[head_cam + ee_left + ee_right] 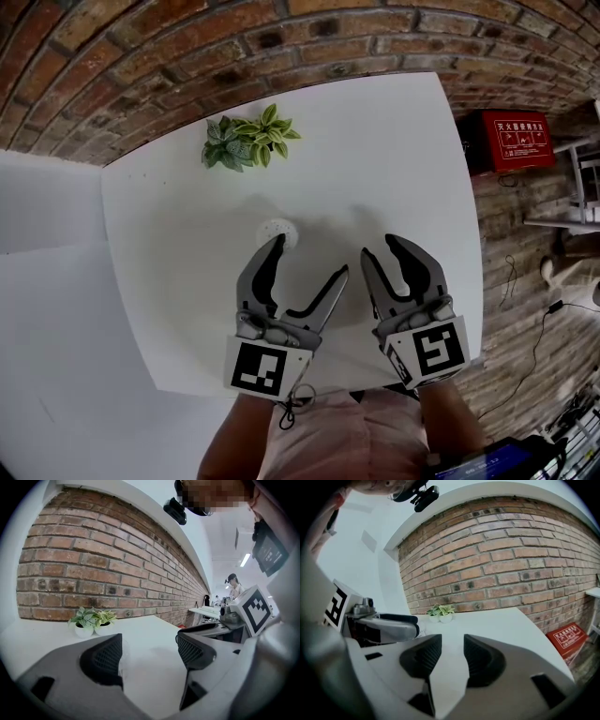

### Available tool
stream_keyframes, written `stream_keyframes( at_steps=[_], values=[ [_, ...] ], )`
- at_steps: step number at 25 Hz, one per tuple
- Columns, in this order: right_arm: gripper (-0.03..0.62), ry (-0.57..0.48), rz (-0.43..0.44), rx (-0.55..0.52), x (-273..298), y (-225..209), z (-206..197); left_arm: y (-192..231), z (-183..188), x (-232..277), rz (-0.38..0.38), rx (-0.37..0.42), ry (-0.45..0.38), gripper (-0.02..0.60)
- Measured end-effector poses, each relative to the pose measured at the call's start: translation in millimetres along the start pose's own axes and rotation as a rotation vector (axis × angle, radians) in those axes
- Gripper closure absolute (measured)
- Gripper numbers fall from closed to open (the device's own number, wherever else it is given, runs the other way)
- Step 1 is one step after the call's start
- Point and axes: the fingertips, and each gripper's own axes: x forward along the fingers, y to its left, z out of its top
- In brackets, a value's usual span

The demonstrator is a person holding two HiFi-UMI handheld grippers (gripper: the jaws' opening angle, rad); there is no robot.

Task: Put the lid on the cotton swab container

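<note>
A small round white cotton swab container (277,232) stands on the white table (375,159); whether a lid is on it I cannot tell. My left gripper (309,260) is open wide just in front of it, and its left fingertip (274,247) is right beside the container. In the left gripper view the container shows only as a faint translucent shape (124,662) against the left jaw. My right gripper (380,248) hovers to the right of it, open by a narrow gap with nothing between its jaws. The left gripper (389,625) also appears in the right gripper view.
A small potted plant (248,141) sits at the table's far edge by the brick wall (187,56). A red box (516,139) stands on the floor to the right, next to white furniture. The table's near edge runs just under both grippers.
</note>
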Motion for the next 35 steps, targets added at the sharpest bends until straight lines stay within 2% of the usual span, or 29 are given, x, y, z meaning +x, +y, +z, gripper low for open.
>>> stream_keyframes(
  at_steps=[6, 12, 18, 23, 25, 28, 30, 32, 35],
  values=[
    [0.442, -0.001, -0.002, 0.002, 0, -1, -1, -3, -4, 2, 0.009, 0.051, 0.024, 0.178],
    [0.442, 0.001, -0.003, 0.001, -1, -3, -2, -5, -9, 5, 0.0, 0.025, 0.034, 0.169],
    [0.442, -0.005, 0.003, -0.005, 1, -2, -1, 0, -4, 2, 0.009, -0.01, 0.004, 0.166],
    [0.442, -0.037, 0.028, -0.022, -5, 5, 17, 1, 18, -13, 0.055, -0.012, -0.044, 0.168],
    [0.442, -0.06, 0.04, -0.037, -11, 11, 30, 3, 31, -24, 0.087, 0.006, -0.087, 0.176],
    [0.444, -0.11, 0.065, -0.072, -20, 20, 55, 5, 56, -47, 0.157, 0.028, -0.187, 0.232],
    [0.451, -0.15, 0.077, -0.099, -30, 26, 73, 3, 70, -65, 0.207, 0.025, -0.236, 0.297],
    [0.473, -0.191, 0.09, -0.123, -40, 34, 90, 0, 84, -83, 0.266, 0.045, -0.272, 0.398],
    [0.503, -0.242, 0.099, -0.163, -57, 46, 113, -3, 106, -109, 0.362, 0.076, -0.326, 0.515]
  ],
)
